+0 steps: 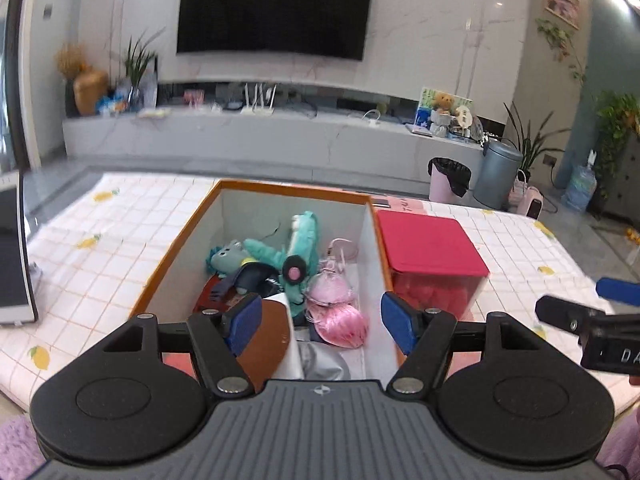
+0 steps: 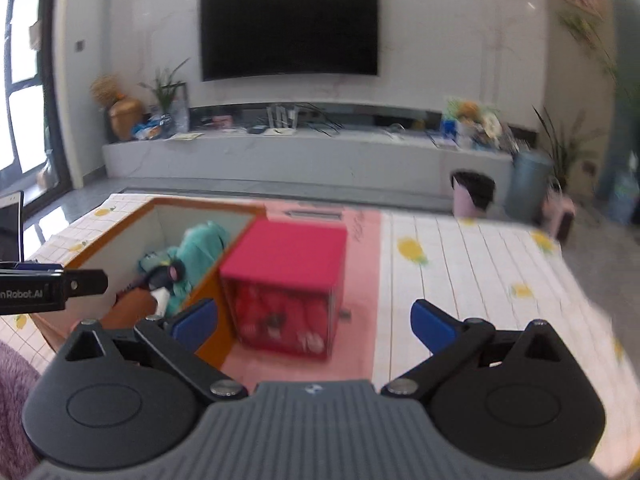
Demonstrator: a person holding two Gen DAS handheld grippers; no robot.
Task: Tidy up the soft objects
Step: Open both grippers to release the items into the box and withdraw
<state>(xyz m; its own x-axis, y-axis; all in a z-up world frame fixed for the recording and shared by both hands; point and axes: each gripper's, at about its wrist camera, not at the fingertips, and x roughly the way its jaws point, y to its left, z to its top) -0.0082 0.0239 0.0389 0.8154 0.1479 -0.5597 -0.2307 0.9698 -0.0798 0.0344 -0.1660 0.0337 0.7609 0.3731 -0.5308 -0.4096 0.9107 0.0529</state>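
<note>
An orange-rimmed cardboard box [image 1: 296,190] holds a teal plush [image 1: 302,240], a grey-blue plush [image 1: 230,256] and pink wig-like pieces [image 1: 344,320]. My left gripper [image 1: 320,322] hovers open over the box's near end, nothing between its blue pads. A clear container with a red lid [image 1: 428,244] stands against the box's right side, with red soft stuff inside. My right gripper [image 2: 314,324] is open and empty, short of that container [image 2: 284,280]. It also shows at the right edge of the left wrist view [image 1: 568,298].
The table wears a lemon-print checked cloth [image 1: 100,264]; a pink mat [image 2: 360,280] lies under the red-lidded container. A screen device [image 1: 12,264] stands at the table's left edge. Purple fluffy fabric [image 2: 12,380] lies near the front left. Bare cloth stretches to the right [image 2: 480,280].
</note>
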